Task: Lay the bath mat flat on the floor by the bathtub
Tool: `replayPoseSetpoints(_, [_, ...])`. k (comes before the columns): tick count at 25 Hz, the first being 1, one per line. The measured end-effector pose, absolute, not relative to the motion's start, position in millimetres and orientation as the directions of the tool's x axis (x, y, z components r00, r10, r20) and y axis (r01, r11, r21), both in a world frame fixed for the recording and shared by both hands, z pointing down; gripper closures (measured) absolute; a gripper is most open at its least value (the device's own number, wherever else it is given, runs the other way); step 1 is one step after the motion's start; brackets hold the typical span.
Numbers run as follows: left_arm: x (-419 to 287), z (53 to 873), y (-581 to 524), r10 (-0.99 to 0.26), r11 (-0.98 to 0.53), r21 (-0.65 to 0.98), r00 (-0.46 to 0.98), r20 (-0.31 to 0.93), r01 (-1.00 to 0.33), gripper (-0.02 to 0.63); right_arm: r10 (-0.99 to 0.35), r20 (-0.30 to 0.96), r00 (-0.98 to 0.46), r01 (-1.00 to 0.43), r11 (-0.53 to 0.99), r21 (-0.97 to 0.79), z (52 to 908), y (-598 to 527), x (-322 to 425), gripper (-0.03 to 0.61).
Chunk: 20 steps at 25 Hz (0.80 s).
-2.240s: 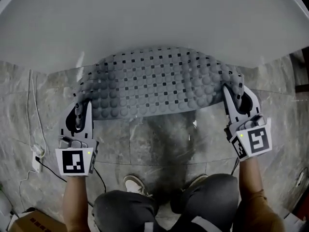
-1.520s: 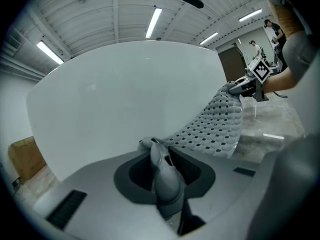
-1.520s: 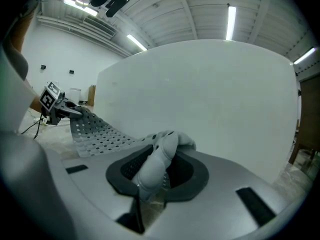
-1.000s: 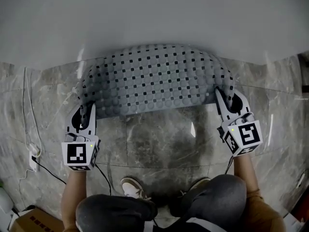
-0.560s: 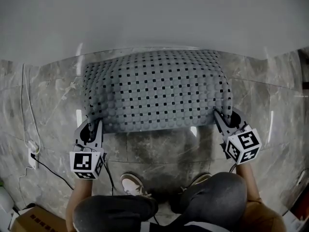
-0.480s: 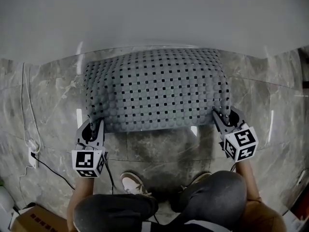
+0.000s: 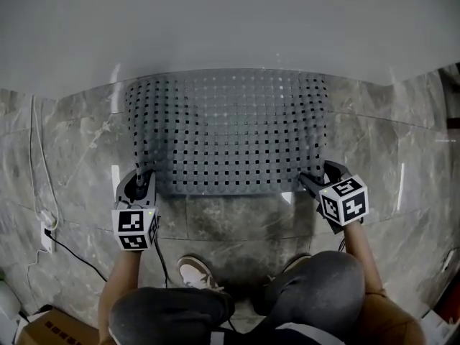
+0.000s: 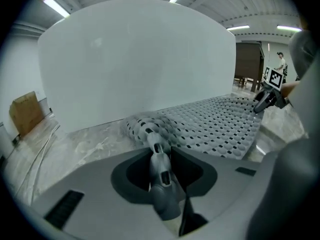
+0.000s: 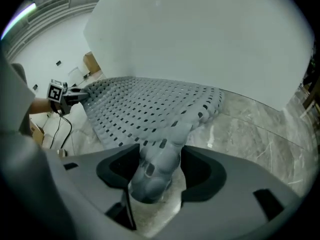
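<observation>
The grey perforated bath mat (image 7: 230,135) lies spread on the marble floor against the white bathtub (image 7: 230,20). My left gripper (image 7: 141,177) is at its near left corner. In the left gripper view the gripper (image 8: 158,148) is shut on that bunched corner of the mat (image 8: 215,124). My right gripper (image 7: 310,182) is at the near right corner. Its jaws have just been opening. In the right gripper view the gripper (image 9: 160,159) stands apart round the corner of the mat (image 9: 145,104), which lies loose between the jaws on the floor.
A white cable and socket (image 7: 44,221) run along the floor at the left, with a cardboard box (image 7: 39,328) at the bottom left. The person's shoes (image 7: 195,272) and knees are just behind the mat's near edge. Another box (image 8: 22,111) stands by the tub.
The mat has come down from a raised, bulging sheet to lying flat on the floor. Both grippers sank toward the floor with its near corners, and the right jaws spread apart.
</observation>
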State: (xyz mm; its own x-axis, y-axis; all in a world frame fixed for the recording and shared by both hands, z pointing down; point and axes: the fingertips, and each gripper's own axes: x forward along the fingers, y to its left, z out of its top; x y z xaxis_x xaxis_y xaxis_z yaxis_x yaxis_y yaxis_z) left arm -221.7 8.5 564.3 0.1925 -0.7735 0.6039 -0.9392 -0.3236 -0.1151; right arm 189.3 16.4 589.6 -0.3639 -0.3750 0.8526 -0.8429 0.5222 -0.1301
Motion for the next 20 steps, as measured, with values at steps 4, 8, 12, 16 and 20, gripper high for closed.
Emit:
replayPoseSetpoints(4, [-228, 579, 6, -0.754, -0.303, -0.114, 0.165, 0.636, -0.946, 0.508, -0.256, 0.907, -0.334, -0.822, 0.55, -0.148, 623, 22, 194, 0.322])
replayPoseSetpoints(8, [-238, 591, 9, -0.742, -0.292, -0.093, 0.163, 0.651, -0.952, 0.437, -0.271, 0.914, -0.301, -0.838, 0.533, -0.118, 615, 19, 215, 0.265])
replayPoseSetpoints(12, [-255, 571, 2, -0.81, -0.272, -0.204, 0.109, 0.576, -0.941, 0.344, -0.294, 0.907, -0.303, -0.828, 0.553, -0.097, 599, 17, 217, 0.254])
replayPoseSetpoints(16, [-248, 557, -6, -0.828, -0.283, -0.208, 0.129, 0.546, -0.936, 0.334, -0.395, 0.88, -0.264, -0.835, 0.551, -0.003, 568, 3, 229, 0.253])
replayPoseSetpoints(20, [-223, 548, -10, -0.836, -0.341, -0.212, 0.192, 0.514, -0.916, 0.334, -0.493, 0.82, -0.291, -0.874, 0.485, -0.018, 547, -11, 242, 0.265])
